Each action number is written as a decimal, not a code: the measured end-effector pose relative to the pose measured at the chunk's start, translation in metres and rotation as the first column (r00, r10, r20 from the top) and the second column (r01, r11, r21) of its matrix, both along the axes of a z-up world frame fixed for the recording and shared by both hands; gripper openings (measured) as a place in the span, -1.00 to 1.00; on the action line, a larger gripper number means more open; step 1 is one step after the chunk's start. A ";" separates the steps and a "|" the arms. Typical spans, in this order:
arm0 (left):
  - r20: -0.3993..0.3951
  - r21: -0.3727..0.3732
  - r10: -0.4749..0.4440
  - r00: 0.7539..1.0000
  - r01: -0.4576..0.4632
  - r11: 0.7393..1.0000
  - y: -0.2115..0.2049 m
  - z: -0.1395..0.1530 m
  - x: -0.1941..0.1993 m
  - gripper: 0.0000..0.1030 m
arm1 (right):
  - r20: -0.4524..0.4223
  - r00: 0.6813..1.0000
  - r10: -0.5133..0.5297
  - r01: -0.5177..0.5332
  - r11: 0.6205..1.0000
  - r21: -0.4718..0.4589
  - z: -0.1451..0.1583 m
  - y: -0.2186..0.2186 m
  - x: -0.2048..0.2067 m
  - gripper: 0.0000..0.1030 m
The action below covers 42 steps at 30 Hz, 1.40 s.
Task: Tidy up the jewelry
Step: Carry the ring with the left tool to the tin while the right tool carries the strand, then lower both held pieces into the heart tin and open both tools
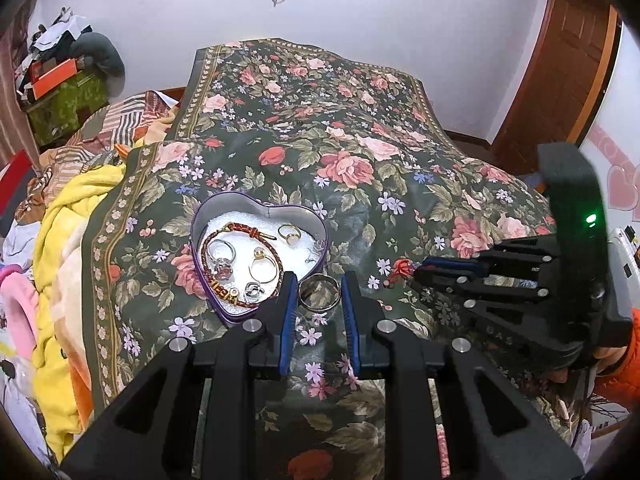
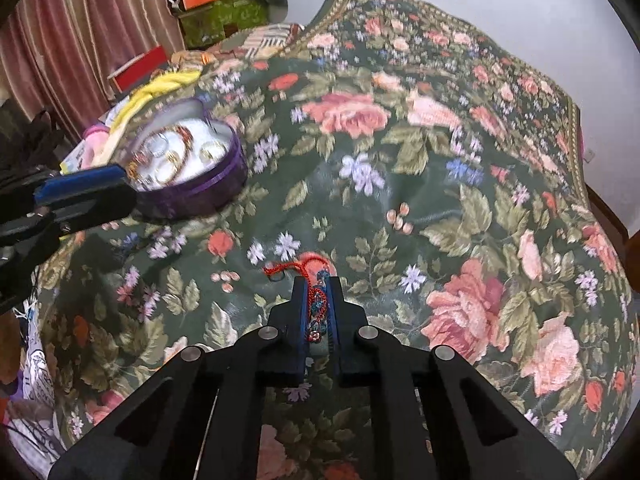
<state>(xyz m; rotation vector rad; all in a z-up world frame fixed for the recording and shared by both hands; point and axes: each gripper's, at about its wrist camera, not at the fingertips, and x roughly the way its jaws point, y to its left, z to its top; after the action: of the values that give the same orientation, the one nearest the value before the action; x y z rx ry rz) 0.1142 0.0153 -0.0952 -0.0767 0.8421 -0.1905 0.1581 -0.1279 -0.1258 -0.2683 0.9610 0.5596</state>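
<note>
A purple heart-shaped tin (image 1: 200,272) lies on the floral cloth and holds several rings, a gold bangle and a braided red-gold bracelet (image 1: 224,276). My left gripper (image 1: 319,280) is open, its blue pads either side of a wide metal band ring (image 1: 319,293) lying on the cloth just right of the tin. My right gripper (image 2: 316,284) is shut on a red cord bracelet with blue beads (image 2: 316,304); its red tassel (image 2: 298,266) trails on the cloth. The right gripper also shows in the left wrist view (image 1: 430,270). The tin (image 2: 208,196) appears blurred in the right wrist view.
The floral cloth (image 1: 360,152) covers a bed. Yellow and pink blankets (image 1: 72,240) pile up at its left edge. A green box with an orange box on top (image 1: 60,96) stands by the wall. A wooden door (image 1: 568,80) is at the right.
</note>
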 end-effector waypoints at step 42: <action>0.087 -0.006 0.109 0.990 -0.108 0.994 0.053 0.024 0.009 -0.59 | 0.132 0.990 0.057 -0.087 0.970 0.228 0.073 0.055 0.013 -0.85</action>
<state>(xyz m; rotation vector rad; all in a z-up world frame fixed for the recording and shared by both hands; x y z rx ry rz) 0.1233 0.0684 -0.0713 -0.1140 0.7491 -0.0912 0.1713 -0.0726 -0.0524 -0.1263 0.7588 0.7082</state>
